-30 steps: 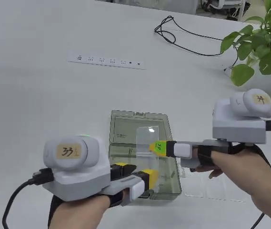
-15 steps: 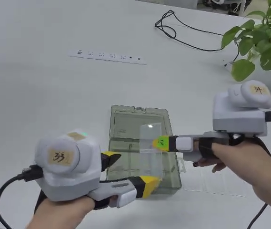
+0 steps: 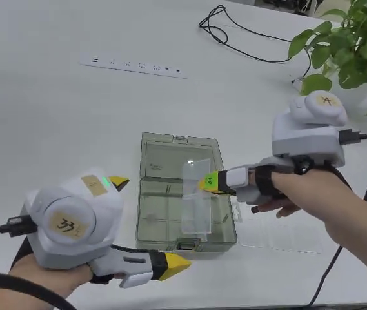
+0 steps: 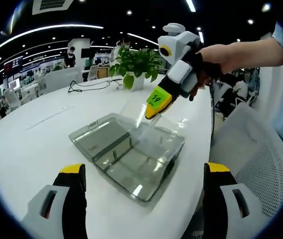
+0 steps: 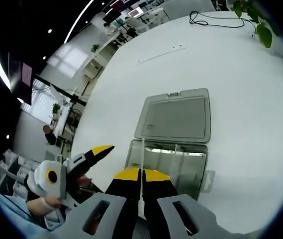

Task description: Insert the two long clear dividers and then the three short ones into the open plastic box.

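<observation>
Head view: divider gripped over open box

The right gripper point(image 3: 208, 183) has its jaws clamped on a clear divider point(image 3: 196, 208), upright over the base of the box point(image 3: 157, 213) on the counter point(image 3: 54, 129). The left gripper point(image 3: 146, 223) has its jaws wide, clear of the divider.

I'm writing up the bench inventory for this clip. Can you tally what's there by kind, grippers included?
Grippers: 2, the left gripper and the right gripper
Plastic box: 1
Clear divider in the right gripper: 1; clear pieces lying beside the box are too faint to count
Power strip: 1
Black cable: 1
Plant: 1
Total: 7 counted
</observation>
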`<state>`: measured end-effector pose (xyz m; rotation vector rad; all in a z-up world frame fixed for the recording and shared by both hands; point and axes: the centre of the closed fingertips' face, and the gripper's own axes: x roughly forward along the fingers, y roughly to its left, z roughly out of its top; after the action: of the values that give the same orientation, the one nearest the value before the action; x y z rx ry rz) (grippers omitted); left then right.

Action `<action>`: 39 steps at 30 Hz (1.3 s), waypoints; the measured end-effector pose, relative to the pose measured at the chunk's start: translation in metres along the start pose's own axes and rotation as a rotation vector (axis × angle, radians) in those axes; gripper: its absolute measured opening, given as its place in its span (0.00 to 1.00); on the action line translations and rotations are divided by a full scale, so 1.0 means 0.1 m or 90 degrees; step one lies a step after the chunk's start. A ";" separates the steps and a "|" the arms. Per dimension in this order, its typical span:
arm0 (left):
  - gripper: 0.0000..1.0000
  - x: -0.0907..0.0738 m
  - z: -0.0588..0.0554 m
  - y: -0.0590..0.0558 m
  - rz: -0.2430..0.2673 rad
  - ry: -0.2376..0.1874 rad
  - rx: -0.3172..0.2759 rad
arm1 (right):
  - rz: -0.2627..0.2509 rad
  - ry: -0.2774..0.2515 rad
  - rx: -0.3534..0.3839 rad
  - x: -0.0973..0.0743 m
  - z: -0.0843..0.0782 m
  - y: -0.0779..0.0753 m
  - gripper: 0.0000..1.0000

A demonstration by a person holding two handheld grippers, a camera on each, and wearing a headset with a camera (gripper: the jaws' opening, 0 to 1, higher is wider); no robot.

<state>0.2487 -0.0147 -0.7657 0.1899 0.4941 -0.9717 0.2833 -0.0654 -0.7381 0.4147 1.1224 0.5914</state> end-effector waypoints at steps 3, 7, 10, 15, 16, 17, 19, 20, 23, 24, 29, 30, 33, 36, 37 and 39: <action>1.00 -0.01 -0.02 0.01 -0.004 0.000 0.006 | -0.010 0.017 0.019 0.03 0.03 -0.03 0.02; 1.00 -0.03 -0.02 0.03 -0.005 -0.009 0.011 | -0.030 0.042 0.029 0.07 0.00 -0.01 0.02; 1.00 -0.04 -0.05 0.05 -0.005 -0.012 0.004 | -0.045 0.066 0.036 0.11 -0.05 -0.01 0.02; 1.00 -0.05 -0.08 0.04 -0.006 -0.017 -0.001 | -0.067 0.098 0.052 0.17 -0.07 -0.01 0.02; 0.99 -0.05 -0.08 0.04 -0.006 -0.020 -0.003 | -0.075 0.100 0.050 0.19 -0.07 -0.01 0.02; 0.99 -0.06 -0.09 0.04 -0.006 -0.023 -0.007 | -0.078 0.102 0.050 0.20 -0.07 0.00 0.02; 0.99 -0.07 -0.10 0.03 -0.004 -0.025 -0.010 | -0.089 0.111 0.047 0.23 -0.08 -0.01 0.02; 0.98 -0.07 -0.11 0.03 -0.004 -0.025 -0.012 | -0.094 0.118 0.050 0.25 -0.09 -0.01 0.02; 0.98 -0.08 -0.10 0.03 -0.002 -0.030 -0.019 | -0.098 0.125 0.062 0.31 -0.10 -0.04 0.02; 0.97 -0.09 -0.10 0.03 -0.003 -0.030 -0.021 | -0.102 0.128 0.063 0.33 -0.10 -0.06 0.02; 0.96 -0.11 -0.12 0.03 -0.003 -0.031 -0.022 | -0.112 0.138 0.070 0.36 -0.12 -0.11 0.02; 0.96 -0.11 -0.12 0.04 -0.003 -0.031 -0.022 | -0.111 0.138 0.070 0.36 -0.12 -0.10 0.02; 0.95 -0.13 -0.13 0.04 -0.001 -0.036 -0.026 | -0.119 0.141 0.071 0.37 -0.10 -0.12 0.02; 0.95 -0.14 -0.14 0.06 -0.001 -0.034 -0.025 | -0.117 0.140 0.070 0.39 -0.10 -0.10 0.02; 0.95 -0.14 -0.14 0.06 -0.001 -0.034 -0.027 | -0.118 0.140 0.070 0.40 -0.10 -0.09 0.02; 0.94 -0.15 -0.15 0.07 0.000 -0.034 -0.028 | -0.120 0.142 0.069 0.42 -0.11 -0.08 0.02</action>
<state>0.2427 0.0058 -0.7720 0.1231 0.4659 -0.9631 0.2880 -0.0454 -0.7771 0.3364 1.3951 0.4199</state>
